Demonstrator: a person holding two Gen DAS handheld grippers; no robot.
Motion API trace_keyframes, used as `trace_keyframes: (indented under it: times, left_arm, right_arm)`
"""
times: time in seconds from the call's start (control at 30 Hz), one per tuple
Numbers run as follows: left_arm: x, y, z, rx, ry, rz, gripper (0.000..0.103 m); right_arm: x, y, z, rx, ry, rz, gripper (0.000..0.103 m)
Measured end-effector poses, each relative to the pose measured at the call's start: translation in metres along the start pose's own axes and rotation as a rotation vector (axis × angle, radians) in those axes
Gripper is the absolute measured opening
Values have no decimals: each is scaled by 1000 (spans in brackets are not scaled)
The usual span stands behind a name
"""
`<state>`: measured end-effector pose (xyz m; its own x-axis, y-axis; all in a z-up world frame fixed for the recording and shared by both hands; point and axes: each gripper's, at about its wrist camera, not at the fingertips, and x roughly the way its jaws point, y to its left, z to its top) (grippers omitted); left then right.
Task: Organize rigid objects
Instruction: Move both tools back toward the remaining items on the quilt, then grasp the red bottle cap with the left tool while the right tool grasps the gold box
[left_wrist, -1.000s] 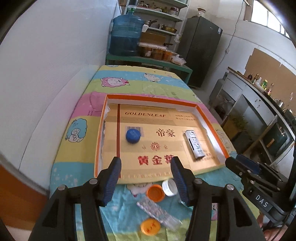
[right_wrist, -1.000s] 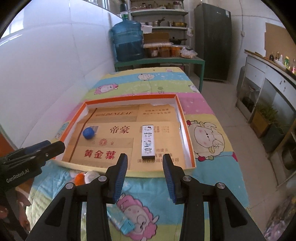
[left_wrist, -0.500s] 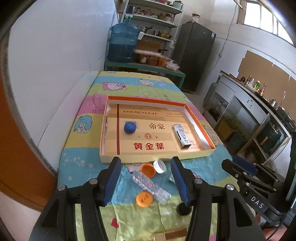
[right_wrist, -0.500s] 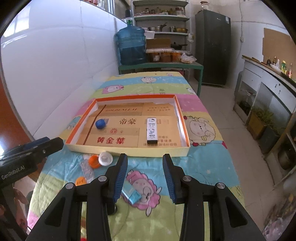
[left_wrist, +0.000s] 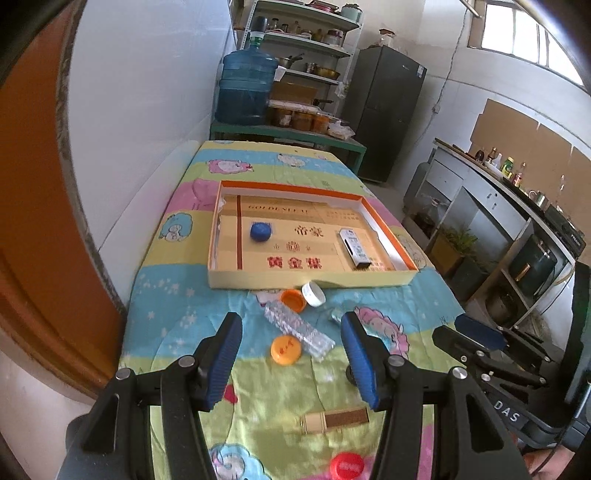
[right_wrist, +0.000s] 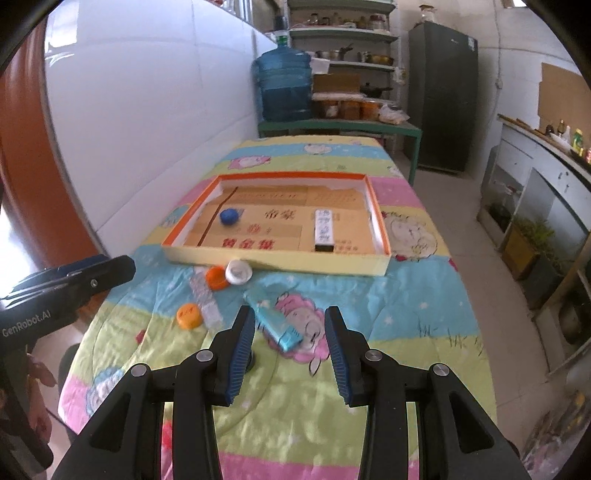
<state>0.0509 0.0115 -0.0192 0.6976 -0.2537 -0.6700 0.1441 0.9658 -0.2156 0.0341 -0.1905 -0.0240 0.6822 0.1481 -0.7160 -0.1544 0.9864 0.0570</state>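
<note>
A soft, matt printed cloth covers the table. Ahead of the left hand-held gripper, whose black plastic arms end in ribbed blue pads, lies a shallow cardboard tray with a matt paper lining. Between tray and pads lie smooth plastic caps, orange and white, and a clear, ridged plastic bottle. Just ahead of the right hand-held gripper lies a glossy teal tube.
</note>
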Motion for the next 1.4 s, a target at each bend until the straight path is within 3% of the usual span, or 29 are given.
trace_keyframes:
  times: [0.47,0.8,1.0,1.13,1.27,1.4]
  left_arm:
    - [-10,-26,-62,93,59,-98,55]
    - [10,-46,-115,204,135,-161,55]
    - [18,-46,-125,195,148,-144,33]
    - [19,-44,-127,192,139,-138,31]
    - [14,-41,-125,181,120,-130,31]
    - [1,-25,-117,133,90,-109,31]
  right_arm:
    - [-18,1,-25,12,0,-17,40]
    - [-23,5,-36,11,5,-23,40]
    - [-24,5,-40,11,6,-28,40]
    - [-22,3,-42,14,11,-20,40]
    - [-15,7,-43,-17,31,62,40]
    - [-2,23,-40,-194,74,316,40]
